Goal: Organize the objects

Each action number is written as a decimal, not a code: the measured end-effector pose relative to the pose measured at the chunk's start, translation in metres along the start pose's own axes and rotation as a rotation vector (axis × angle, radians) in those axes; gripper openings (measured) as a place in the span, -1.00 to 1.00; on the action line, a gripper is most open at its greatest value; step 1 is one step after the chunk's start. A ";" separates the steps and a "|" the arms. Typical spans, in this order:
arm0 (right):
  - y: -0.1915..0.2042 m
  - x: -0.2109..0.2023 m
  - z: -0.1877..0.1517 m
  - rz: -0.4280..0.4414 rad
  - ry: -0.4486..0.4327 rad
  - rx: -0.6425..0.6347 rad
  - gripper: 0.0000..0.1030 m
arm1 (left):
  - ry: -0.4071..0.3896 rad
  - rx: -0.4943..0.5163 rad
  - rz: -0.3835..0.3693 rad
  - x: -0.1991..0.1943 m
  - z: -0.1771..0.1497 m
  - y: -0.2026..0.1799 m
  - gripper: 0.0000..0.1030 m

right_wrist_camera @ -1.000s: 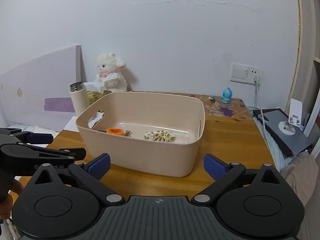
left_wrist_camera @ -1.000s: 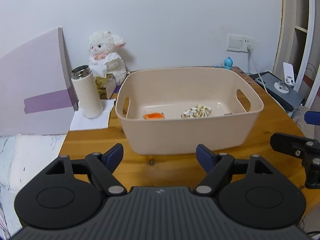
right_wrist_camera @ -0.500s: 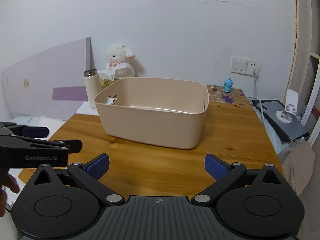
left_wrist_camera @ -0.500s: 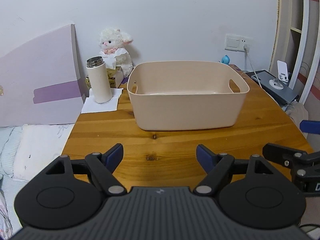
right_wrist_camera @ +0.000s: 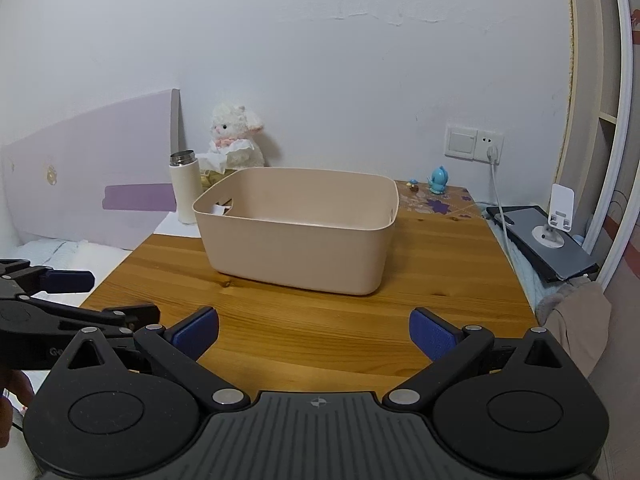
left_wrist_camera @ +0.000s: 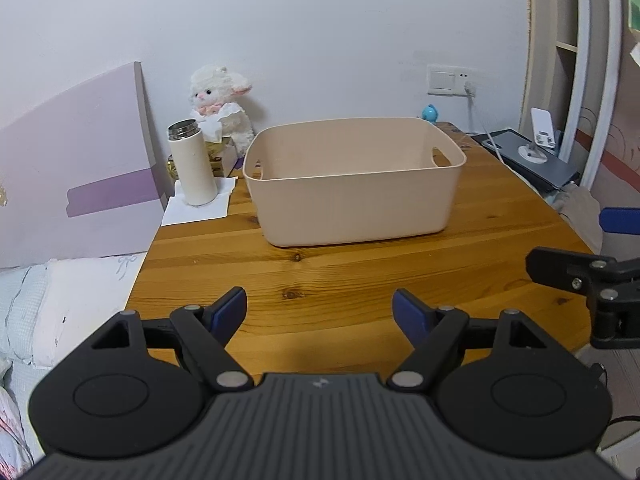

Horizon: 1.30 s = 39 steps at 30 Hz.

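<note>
Wooden table (left_wrist_camera: 360, 276). Beige plastic bin (left_wrist_camera: 352, 200) toward the far edge, near the middle. White thermos (left_wrist_camera: 192, 162) upright on paper by the far left corner. Left gripper (left_wrist_camera: 319, 312) and right gripper (right_wrist_camera: 314, 334) over the near edge, jaws spread, holding nothing.

Only a partial "Ge", perhaps a brand, reads on the left hand-held gripper (right_wrist_camera: 68, 292).

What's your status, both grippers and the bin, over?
Left gripper open, empty. Right gripper open, empty. Beige bin upright on table, contents out of view. Nothing between grippers and bin.
</note>
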State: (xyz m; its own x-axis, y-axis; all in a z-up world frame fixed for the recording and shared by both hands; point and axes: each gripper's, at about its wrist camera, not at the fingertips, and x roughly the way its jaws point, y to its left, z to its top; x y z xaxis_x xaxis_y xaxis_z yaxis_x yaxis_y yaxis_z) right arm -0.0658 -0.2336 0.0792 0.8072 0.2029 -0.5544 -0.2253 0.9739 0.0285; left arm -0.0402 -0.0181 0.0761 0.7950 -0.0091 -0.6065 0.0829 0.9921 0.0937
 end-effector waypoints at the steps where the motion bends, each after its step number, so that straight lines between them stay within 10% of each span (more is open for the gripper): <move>1: 0.000 -0.001 0.000 0.001 -0.001 0.000 1.00 | -0.003 0.004 -0.001 -0.002 -0.001 -0.002 0.57; 39: -0.007 0.011 -0.005 -0.003 0.035 0.035 1.00 | 0.003 -0.034 0.004 -0.004 -0.001 0.001 0.77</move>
State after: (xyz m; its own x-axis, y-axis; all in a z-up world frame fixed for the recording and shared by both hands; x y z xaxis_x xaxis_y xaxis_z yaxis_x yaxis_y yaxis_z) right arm -0.0575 -0.2385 0.0689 0.7878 0.1971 -0.5836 -0.2033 0.9775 0.0556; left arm -0.0441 -0.0168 0.0777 0.7935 -0.0048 -0.6086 0.0590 0.9959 0.0692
